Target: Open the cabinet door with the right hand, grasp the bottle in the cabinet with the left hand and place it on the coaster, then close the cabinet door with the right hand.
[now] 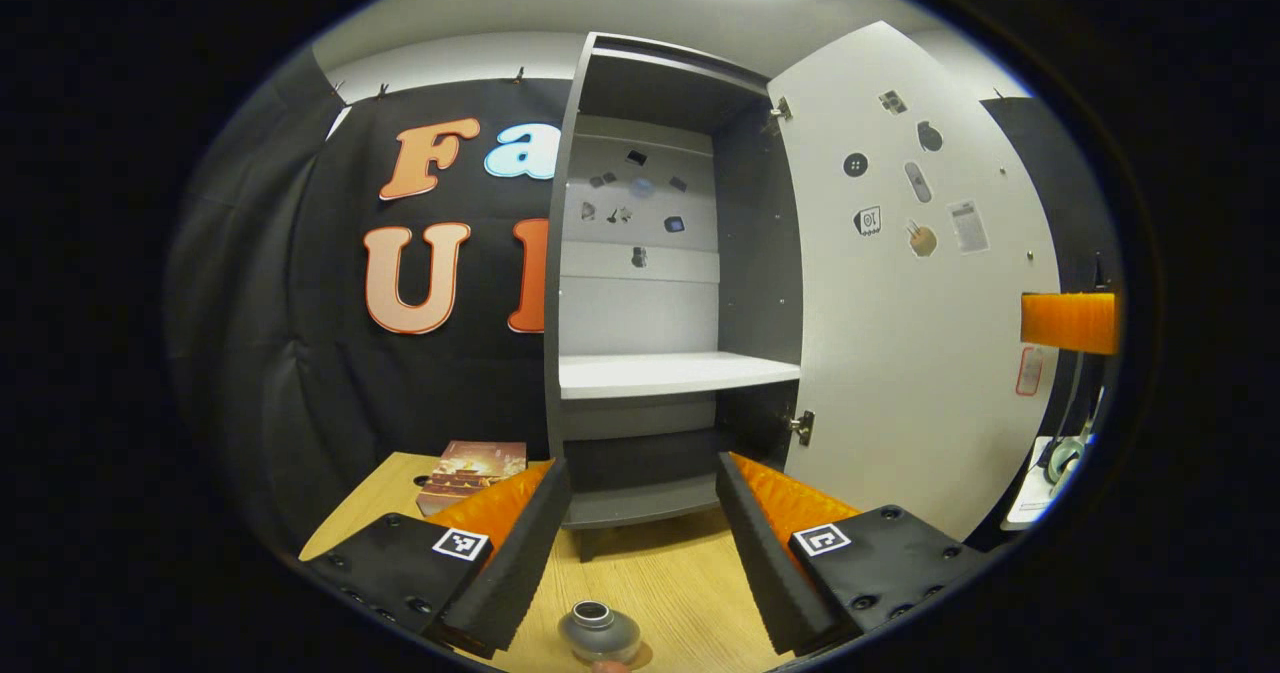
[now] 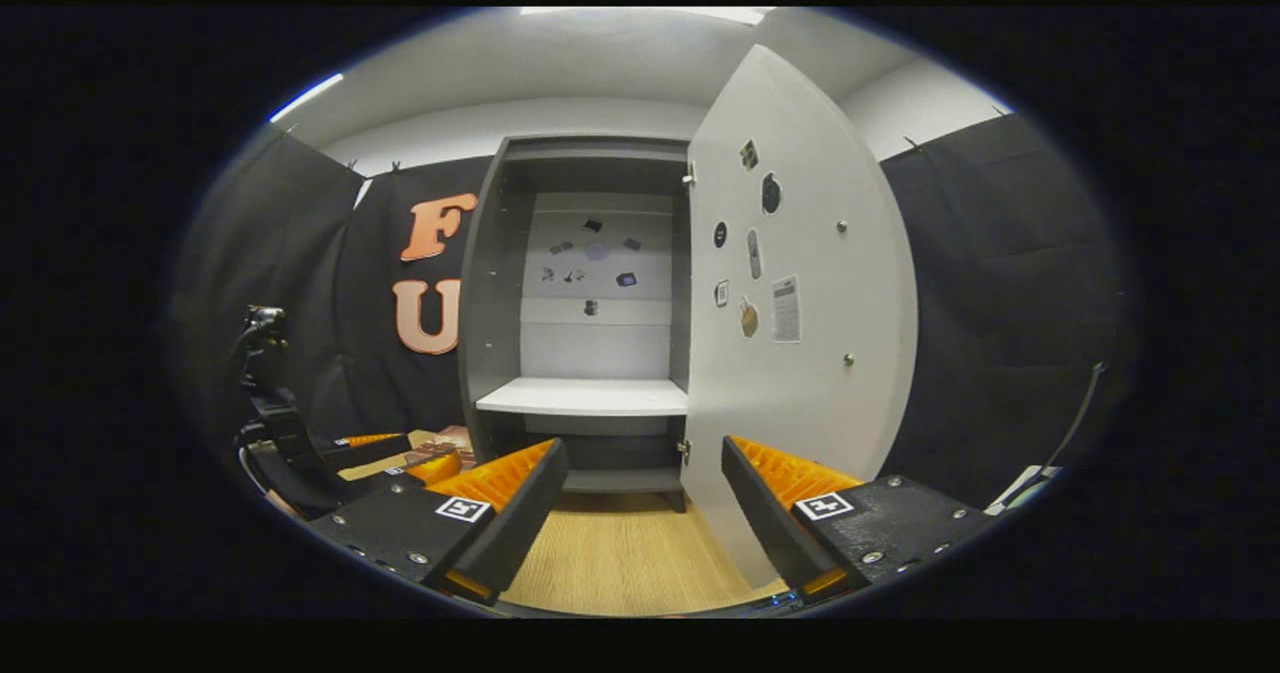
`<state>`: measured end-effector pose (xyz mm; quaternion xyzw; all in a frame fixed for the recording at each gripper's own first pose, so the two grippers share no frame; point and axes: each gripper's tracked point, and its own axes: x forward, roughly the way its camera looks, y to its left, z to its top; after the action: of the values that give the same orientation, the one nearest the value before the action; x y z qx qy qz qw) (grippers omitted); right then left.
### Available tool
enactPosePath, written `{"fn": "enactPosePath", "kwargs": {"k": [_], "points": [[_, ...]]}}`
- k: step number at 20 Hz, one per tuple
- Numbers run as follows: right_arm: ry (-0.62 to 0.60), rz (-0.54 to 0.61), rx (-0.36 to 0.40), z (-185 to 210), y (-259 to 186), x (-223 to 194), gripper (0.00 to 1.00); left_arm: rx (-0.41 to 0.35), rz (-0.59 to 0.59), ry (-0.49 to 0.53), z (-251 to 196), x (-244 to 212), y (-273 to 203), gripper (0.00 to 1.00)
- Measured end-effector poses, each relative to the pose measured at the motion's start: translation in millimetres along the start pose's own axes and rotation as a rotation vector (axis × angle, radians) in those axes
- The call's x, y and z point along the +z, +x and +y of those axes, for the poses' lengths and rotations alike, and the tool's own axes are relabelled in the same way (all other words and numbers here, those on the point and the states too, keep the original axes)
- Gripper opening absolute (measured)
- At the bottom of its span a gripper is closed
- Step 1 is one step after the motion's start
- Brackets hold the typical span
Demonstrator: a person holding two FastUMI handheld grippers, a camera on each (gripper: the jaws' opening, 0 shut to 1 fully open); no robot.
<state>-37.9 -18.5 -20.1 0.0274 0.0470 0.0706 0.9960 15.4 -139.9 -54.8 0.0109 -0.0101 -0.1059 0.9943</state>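
The left gripper [image 1: 643, 523] is released, its fingers spread wide and holding nothing. Between them, at the desk's [image 1: 660, 578] near edge, stands the bottle [image 1: 599, 630]: a small squat grey one with a round metal-rimmed mouth, seen from above, touching neither finger. Beyond stands the cabinet [image 1: 660, 373], its door [image 1: 900, 353] swung open. The right gripper [image 2: 645, 508] is also spread and empty, just before the door's [image 2: 800, 353] edge.

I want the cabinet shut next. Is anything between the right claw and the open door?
Nothing visible stands in the way. In the right gripper view the open right claw faces the cabinet door directly. The door's near edge stands just ahead of the claw, and the only thing below the gap is bare table.
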Motion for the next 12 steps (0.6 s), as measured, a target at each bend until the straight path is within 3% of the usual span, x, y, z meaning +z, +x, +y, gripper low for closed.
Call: {"fn": "enactPosePath", "kwargs": {"k": [5,9,12], "points": [[-0.023,-0.011,-0.054,-47,-24,19,0.95,0.033,-0.020,0.011,3,32,-9,0.95],[-0.108,0.020,-0.186,-120,-40,29,0.92,0.058,0.007,-0.016,6,38,-13,0.95],[-0.160,0.022,-0.279,-169,-44,36,0.95,0.086,0.010,-0.013,10,47,-17,0.95]]}}
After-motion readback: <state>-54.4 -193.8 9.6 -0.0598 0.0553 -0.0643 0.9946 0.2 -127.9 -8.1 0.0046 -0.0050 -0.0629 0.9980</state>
